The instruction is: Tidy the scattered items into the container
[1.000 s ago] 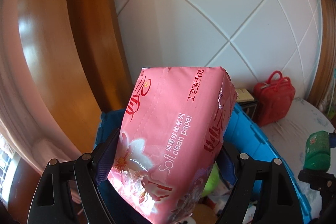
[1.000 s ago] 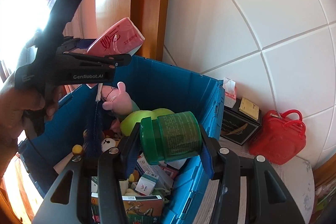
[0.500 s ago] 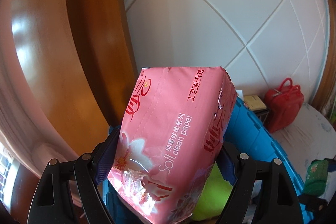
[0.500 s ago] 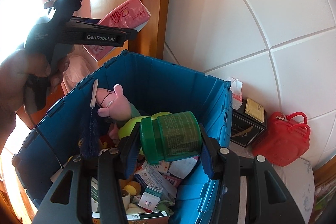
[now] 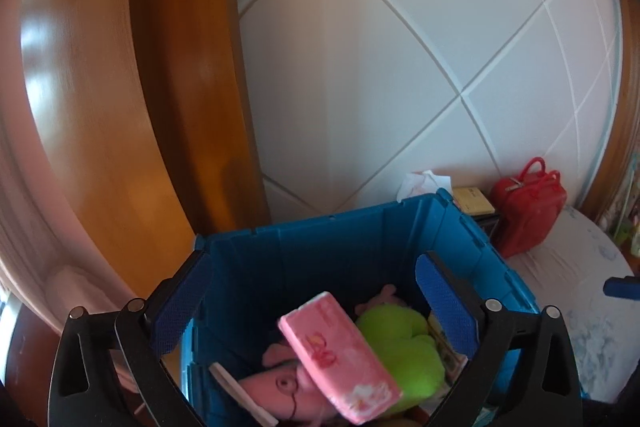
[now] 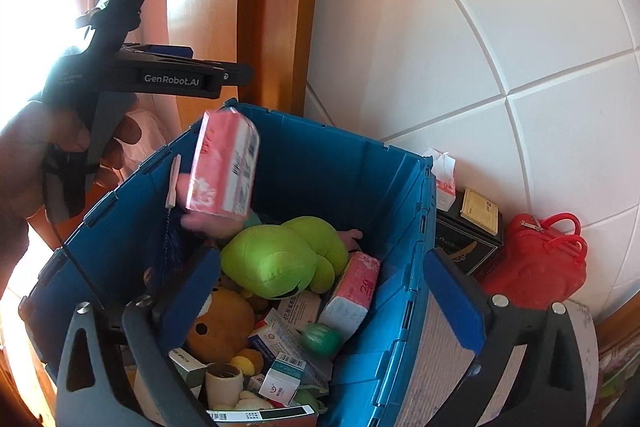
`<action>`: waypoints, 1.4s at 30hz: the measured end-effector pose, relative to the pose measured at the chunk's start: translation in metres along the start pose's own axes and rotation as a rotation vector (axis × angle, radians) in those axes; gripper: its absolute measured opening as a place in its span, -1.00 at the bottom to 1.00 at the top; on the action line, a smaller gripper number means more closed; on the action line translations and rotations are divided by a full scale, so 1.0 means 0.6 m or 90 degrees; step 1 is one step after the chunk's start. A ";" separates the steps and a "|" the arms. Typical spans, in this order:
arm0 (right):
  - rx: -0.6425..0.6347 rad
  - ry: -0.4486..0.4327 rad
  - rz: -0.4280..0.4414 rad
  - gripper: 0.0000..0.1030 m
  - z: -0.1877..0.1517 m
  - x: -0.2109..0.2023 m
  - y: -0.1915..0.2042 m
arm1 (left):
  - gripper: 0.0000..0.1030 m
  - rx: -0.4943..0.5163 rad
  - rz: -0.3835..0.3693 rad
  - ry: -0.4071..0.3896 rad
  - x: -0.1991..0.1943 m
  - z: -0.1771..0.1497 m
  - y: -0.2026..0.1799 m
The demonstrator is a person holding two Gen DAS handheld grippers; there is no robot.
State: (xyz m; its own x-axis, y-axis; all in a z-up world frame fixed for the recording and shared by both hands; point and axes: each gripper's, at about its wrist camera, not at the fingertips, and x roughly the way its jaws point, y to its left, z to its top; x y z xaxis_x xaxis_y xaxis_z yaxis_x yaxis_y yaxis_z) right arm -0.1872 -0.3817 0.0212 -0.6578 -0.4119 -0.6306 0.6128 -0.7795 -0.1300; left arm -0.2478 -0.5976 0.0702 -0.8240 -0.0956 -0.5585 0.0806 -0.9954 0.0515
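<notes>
My blue crate [image 6: 352, 195] sits below both pairs of my jaws, set against the white tiled wall [image 6: 480, 39] and a wooden door frame [image 5: 180, 75].

My left gripper [image 5: 316, 303] has its jaws opening, wide apart, with nothing between the pads. The pink tissue pack [image 5: 340, 355] it faced is clear of the jaws, tilted in the air over the crate's contents; from the right wrist it hangs blurred [image 6: 224, 163] just under the left gripper [image 6: 176, 81], which a hand [image 6: 36, 155] holds above the crate's rim.

My right gripper [image 6: 320, 291] also has its jaws opening wide, empty. The green jar [image 6: 322, 341] lies in the crate below them, blurred, among small boxes.

Counting inside the crate: one green plush toy [image 6: 280, 259], one brown bear [image 6: 220, 323], one pink plush toy [image 5: 280, 387], partly hidden, one second tissue pack [image 6: 352, 291] leaning on the crate's right wall, one cardboard tube [image 6: 224, 379], and several small cartons I cannot count surely.

Outside the crate, to its right, stand one red bag [image 6: 536, 263], one black box [image 6: 468, 243] and one small tissue box [image 6: 444, 179].
</notes>
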 end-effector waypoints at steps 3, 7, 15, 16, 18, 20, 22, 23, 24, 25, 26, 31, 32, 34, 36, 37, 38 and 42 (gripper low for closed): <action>0.002 -0.001 0.004 1.00 -0.001 -0.007 0.000 | 0.99 -0.005 0.005 0.000 -0.005 -0.003 -0.001; 0.003 -0.004 0.005 1.00 -0.006 -0.020 -0.002 | 0.99 -0.009 0.008 -0.003 -0.017 -0.009 -0.008; 0.009 -0.009 0.013 1.00 -0.016 -0.058 -0.002 | 0.99 -0.006 0.007 -0.004 -0.046 -0.025 -0.028; 0.010 -0.009 0.014 1.00 -0.019 -0.063 -0.002 | 0.99 -0.006 0.006 -0.004 -0.048 -0.028 -0.032; 0.014 -0.008 0.016 1.00 -0.024 -0.070 -0.003 | 0.99 -0.008 0.005 -0.001 -0.053 -0.036 -0.041; 0.019 -0.005 0.019 1.00 -0.031 -0.077 -0.006 | 0.99 -0.009 0.006 0.003 -0.056 -0.045 -0.051; 0.024 -0.003 0.022 1.00 -0.041 -0.083 -0.010 | 0.99 -0.009 0.008 0.006 -0.061 -0.055 -0.062; 0.026 -0.002 0.022 1.00 -0.047 -0.086 -0.011 | 0.99 -0.012 0.010 0.007 -0.065 -0.062 -0.066; 0.027 -0.001 0.023 1.00 -0.053 -0.090 -0.013 | 0.99 -0.015 0.011 0.009 -0.068 -0.068 -0.070; 0.029 0.000 0.025 1.00 -0.059 -0.093 -0.016 | 0.99 -0.018 0.012 0.010 -0.072 -0.073 -0.073; 0.032 -0.001 0.026 1.00 -0.064 -0.096 -0.020 | 0.99 -0.018 0.014 0.012 -0.076 -0.078 -0.078; 0.045 -0.007 0.041 1.00 -0.090 -0.116 -0.040 | 0.99 -0.006 0.027 0.020 -0.103 -0.094 -0.117; 0.048 -0.009 0.045 1.00 -0.096 -0.122 -0.046 | 0.99 -0.004 0.029 0.021 -0.109 -0.094 -0.129; 0.057 -0.014 0.051 1.00 -0.109 -0.137 -0.061 | 0.99 0.001 0.031 0.020 -0.122 -0.093 -0.156; 0.065 -0.018 0.055 1.00 -0.123 -0.155 -0.077 | 0.99 0.008 0.033 0.015 -0.133 -0.094 -0.189; 0.069 -0.020 0.056 1.00 -0.131 -0.165 -0.085 | 0.99 0.010 0.035 0.012 -0.138 -0.095 -0.207; 0.071 -0.022 0.056 1.00 -0.139 -0.175 -0.094 | 0.99 0.011 0.036 0.010 -0.142 -0.095 -0.226; 0.088 -0.026 0.051 1.00 -0.172 -0.216 -0.139 | 0.99 0.019 0.033 0.003 -0.151 -0.100 -0.300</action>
State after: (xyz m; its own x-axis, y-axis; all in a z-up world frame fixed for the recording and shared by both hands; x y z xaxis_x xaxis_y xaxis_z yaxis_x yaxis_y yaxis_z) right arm -0.1077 -0.2147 0.0347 -0.6283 -0.4922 -0.6025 0.6001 -0.7994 0.0272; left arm -0.1542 -0.4098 0.0619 -0.8161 -0.1474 -0.5588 0.1061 -0.9887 0.1058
